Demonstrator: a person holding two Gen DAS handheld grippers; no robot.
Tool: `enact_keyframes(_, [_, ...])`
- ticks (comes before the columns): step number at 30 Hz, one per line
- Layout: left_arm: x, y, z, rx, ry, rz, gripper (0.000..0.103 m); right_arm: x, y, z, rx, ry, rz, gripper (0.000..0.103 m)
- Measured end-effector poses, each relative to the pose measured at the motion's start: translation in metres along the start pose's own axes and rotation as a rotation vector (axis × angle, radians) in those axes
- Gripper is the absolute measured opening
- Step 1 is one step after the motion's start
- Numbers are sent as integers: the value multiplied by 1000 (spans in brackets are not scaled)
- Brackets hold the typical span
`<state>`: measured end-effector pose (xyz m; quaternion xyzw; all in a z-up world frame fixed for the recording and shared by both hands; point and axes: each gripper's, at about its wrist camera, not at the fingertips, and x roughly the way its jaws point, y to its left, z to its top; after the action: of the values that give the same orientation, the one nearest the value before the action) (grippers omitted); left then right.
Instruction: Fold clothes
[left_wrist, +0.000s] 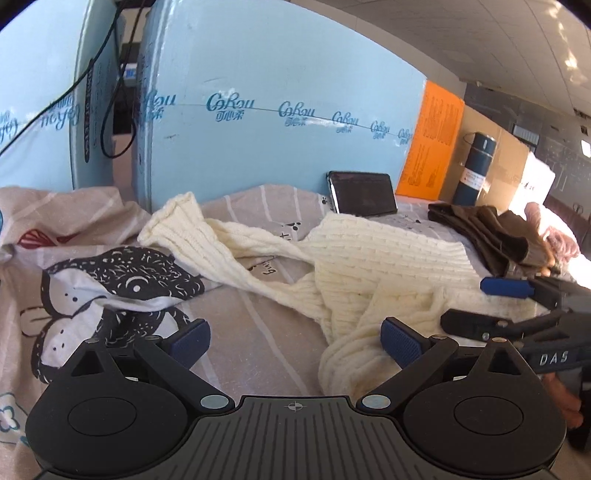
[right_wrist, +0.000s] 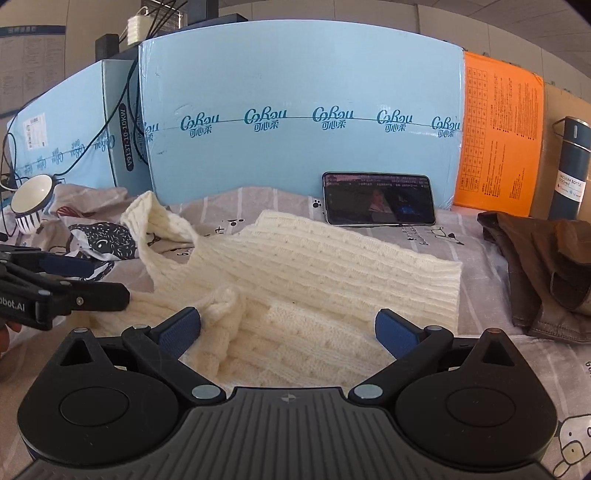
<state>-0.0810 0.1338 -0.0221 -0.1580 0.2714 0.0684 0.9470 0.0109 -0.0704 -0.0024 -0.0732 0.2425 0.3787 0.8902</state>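
A cream knit sweater (right_wrist: 314, 266) lies crumpled on the patterned bed sheet (right_wrist: 229, 206), one sleeve (left_wrist: 221, 236) stretched out to the far left. My left gripper (left_wrist: 295, 339) is open and empty, its right pad beside the bunched near edge of the sweater (left_wrist: 369, 295). My right gripper (right_wrist: 288, 328) is open above the sweater's near part, with a rolled cuff (right_wrist: 221, 306) by its left pad; it holds nothing. The right gripper also shows at the right edge of the left wrist view (left_wrist: 491, 302); the left gripper shows at the left edge of the right wrist view (right_wrist: 92, 280).
Blue cartons (right_wrist: 295, 110) and an orange box (right_wrist: 495, 140) wall the back. A phone (right_wrist: 378, 199) leans against them. A dark blue vacuum bottle (right_wrist: 569, 166) stands at right, near brown folded clothing (right_wrist: 543, 266). A white bowl (right_wrist: 31, 203) sits at far left.
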Motion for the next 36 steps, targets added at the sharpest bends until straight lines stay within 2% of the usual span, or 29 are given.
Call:
enact_keyframes(2, [2, 17, 10, -168, -2, -10, 100, -2, -3, 5, 26, 9, 12, 102])
enact_keyframes(5, [15, 33, 27, -381, 2, 73, 100, 2, -8, 19, 98, 40, 8, 102])
enact_keyframes(6, [21, 36, 32, -419, 2, 72, 100, 4, -10, 24, 129, 47, 6, 102])
enact_keyframes(9, [49, 40, 43, -493, 46, 84, 100, 9, -21, 34, 248, 42, 52, 102])
enact_keyframes(11, [70, 42, 50, -535, 80, 106, 100, 8, -29, 30, 305, 7, 70, 101])
enact_keyframes(13, [79, 39, 56, -507, 49, 116, 100, 11, -36, 25, 332, 12, 88, 102])
enact_keyframes(16, [93, 36, 57, -501, 19, 83, 100, 15, -46, 18, 366, 30, 117, 102])
enact_keyframes(19, [100, 29, 53, -433, -27, 117, 92, 18, -55, 13, 392, 39, 142, 102])
enact_keyframes(20, [101, 26, 53, -400, -38, 132, 76, 16, -55, 12, 393, 32, 147, 102])
enact_keyframes(21, [101, 26, 53, -370, -42, 141, 55, 14, -56, 12, 395, 24, 154, 102])
enact_keyframes(23, [97, 26, 53, -319, -68, 142, 36, 12, -58, 12, 405, 12, 152, 102])
enact_keyframes(27, [83, 9, 56, -119, -135, 97, 31, 7, -66, 12, 439, -14, 139, 102])
enact_keyframes(32, [73, -39, 60, 215, -173, 59, 31, 2, -81, 11, 509, -38, 117, 102])
enact_keyframes(36, [77, -65, 59, 334, -152, 11, 31, 1, -86, 11, 536, -47, 107, 102])
